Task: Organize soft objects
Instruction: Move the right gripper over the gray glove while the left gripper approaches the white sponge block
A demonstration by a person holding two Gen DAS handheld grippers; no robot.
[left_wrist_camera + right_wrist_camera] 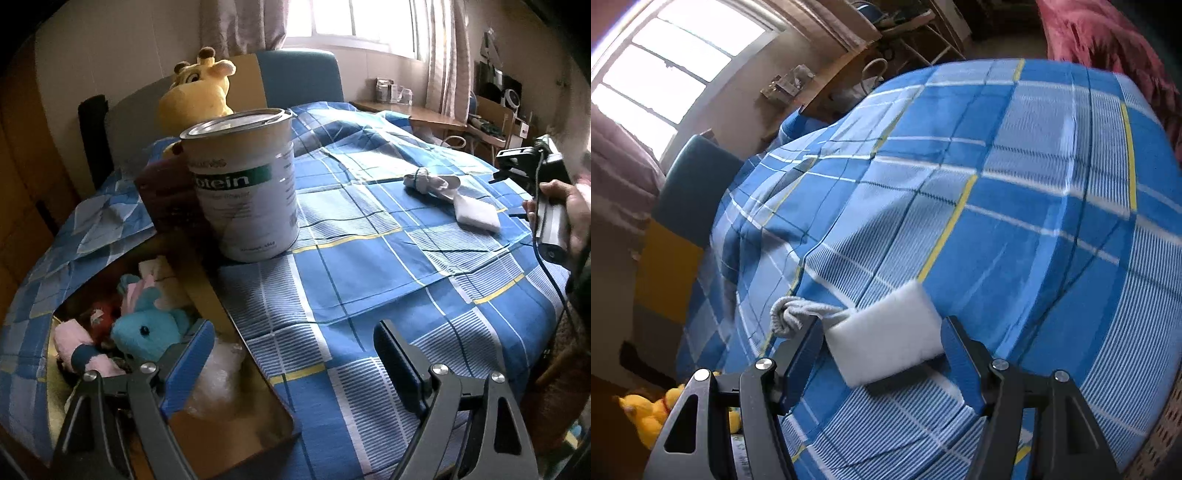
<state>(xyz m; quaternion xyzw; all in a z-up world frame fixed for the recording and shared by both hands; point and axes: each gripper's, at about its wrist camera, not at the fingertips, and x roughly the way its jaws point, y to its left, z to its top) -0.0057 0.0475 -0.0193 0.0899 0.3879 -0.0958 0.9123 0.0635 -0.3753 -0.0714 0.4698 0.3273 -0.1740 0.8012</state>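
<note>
A brown cardboard box (255,373) holds a turquoise plush toy (147,328); left tongs (291,354) gape empty; right tongs (882,358) straddle a white rectangular sponge (886,336), unclamped.

Bright curtained window (351,22), blue checked bed (369,258), wooden desk (417,112)

white tin (245,184), green band reading "otein", smaller print illegible

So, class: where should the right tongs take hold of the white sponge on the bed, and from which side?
Grip the sponge across its short width, coming down from above at the near side. It lies flat on the bedspread, a soft rectangular block already sitting between the open right tongs. Its far end touches the grey sock, so stay clear of that.
</note>
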